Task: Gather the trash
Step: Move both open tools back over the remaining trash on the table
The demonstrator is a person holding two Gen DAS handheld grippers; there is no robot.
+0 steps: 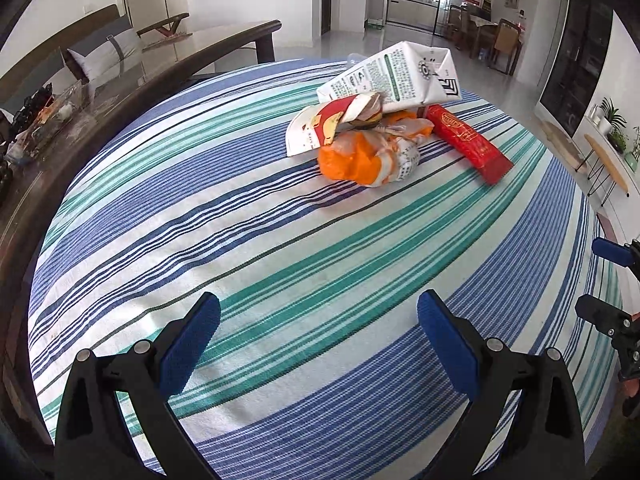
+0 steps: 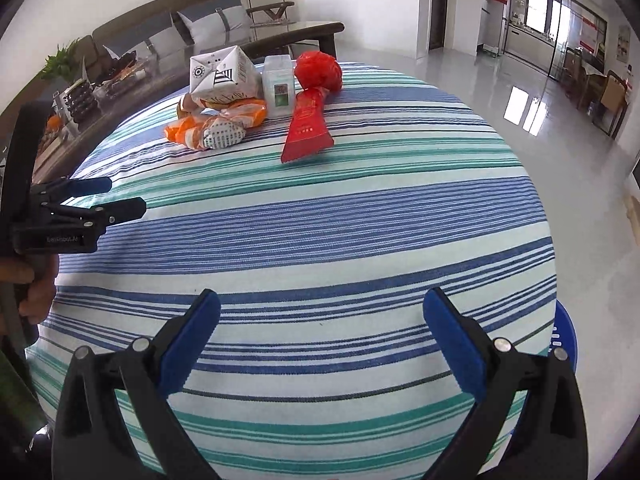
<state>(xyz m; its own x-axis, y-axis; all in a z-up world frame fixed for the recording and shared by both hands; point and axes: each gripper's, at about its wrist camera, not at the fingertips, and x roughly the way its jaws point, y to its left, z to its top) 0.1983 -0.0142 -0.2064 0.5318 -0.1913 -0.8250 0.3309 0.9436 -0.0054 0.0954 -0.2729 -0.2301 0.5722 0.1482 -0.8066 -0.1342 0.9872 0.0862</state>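
Hovering over near edge of striped tablecloth [image 2: 320, 216]: left gripper [image 1: 318, 320], right gripper [image 2: 320, 316], both spread wide, empty, ready for pickup. Farther back, trash heaped together: red wrapper [image 2: 306, 124], orange bag [image 1: 352, 158], white carton [image 1: 390, 78]. Blue bin [image 2: 564, 336] beside table, likely drop point.

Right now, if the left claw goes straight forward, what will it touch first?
Probably the orange plastic bag at the near edge of the trash pile; only bare striped cloth lies before it. The left claw is open. Depth is uncertain.
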